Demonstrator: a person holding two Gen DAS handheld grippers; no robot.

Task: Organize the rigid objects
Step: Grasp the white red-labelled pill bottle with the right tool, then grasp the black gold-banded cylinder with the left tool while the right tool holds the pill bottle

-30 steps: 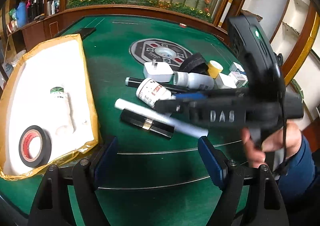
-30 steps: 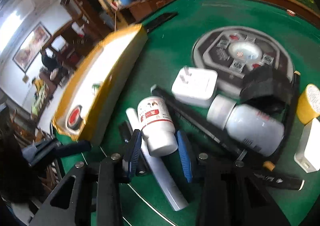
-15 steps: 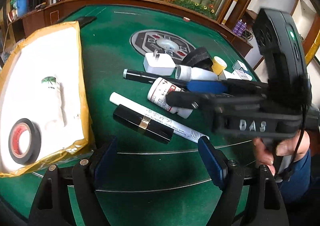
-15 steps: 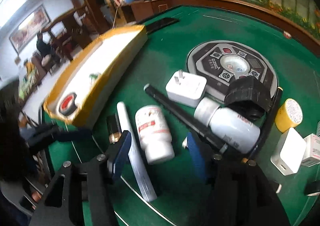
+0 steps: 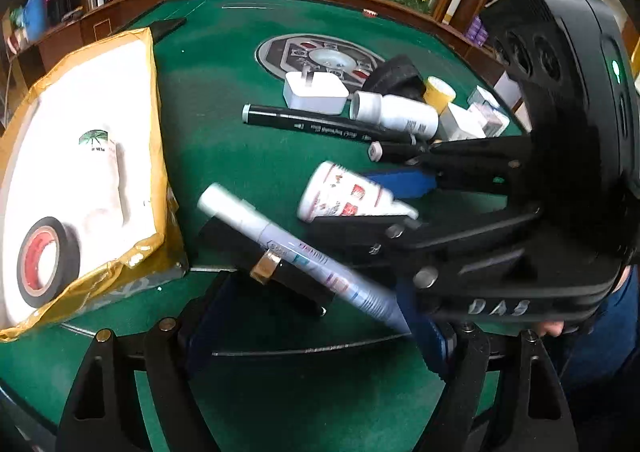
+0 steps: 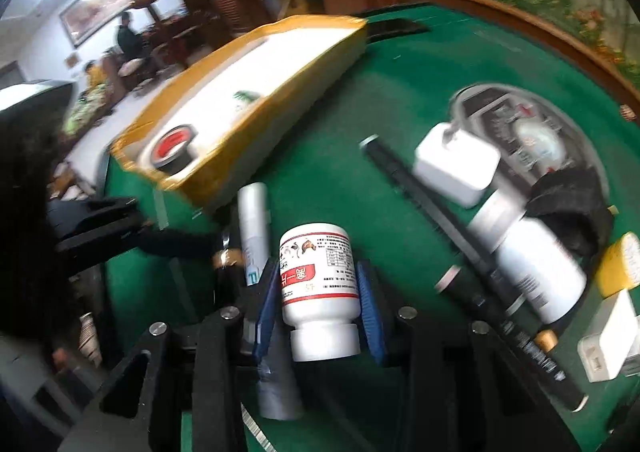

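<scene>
1. While the right gripper [image 6: 320, 294] has just been closing, its blue pads [image 6: 267, 302] now press both sides of the white pill bottle [image 6: 318, 284] with the red label; the bottle's cap points back toward the camera
2. From the left wrist view that same bottle [image 5: 348, 199] shows tilted between the right gripper's [image 5: 384, 203] black fingers, and looks to be off the green table [image 5: 224, 147]
3. Left gripper [image 5: 316, 316] hovers with jaws spread wide and nothing between the pads; its blue pads [image 5: 208, 312] frame the near part of the table
4. A white marker [image 5: 296, 252] lies slanted across a black bar with a gold band [image 5: 266, 266], touching it, just in front of the left gripper
5. A shallow yellow-edged tray [image 5: 158, 155] sits at the left, holding a roll of black tape [image 5: 44, 262] with a red core and a white tube [image 5: 106, 167]
6. Farther back lie a long black marker [image 5: 316, 125], a white plug adapter [image 5: 316, 91], a second white bottle [image 5: 394, 115], a yellow-capped item [image 5: 438, 89] and small white boxes [image 5: 476, 119], clustered close together
7. A person's hand [image 5: 550, 328] and blue sleeve [image 5: 612, 328] show under the right gripper's body
</scene>
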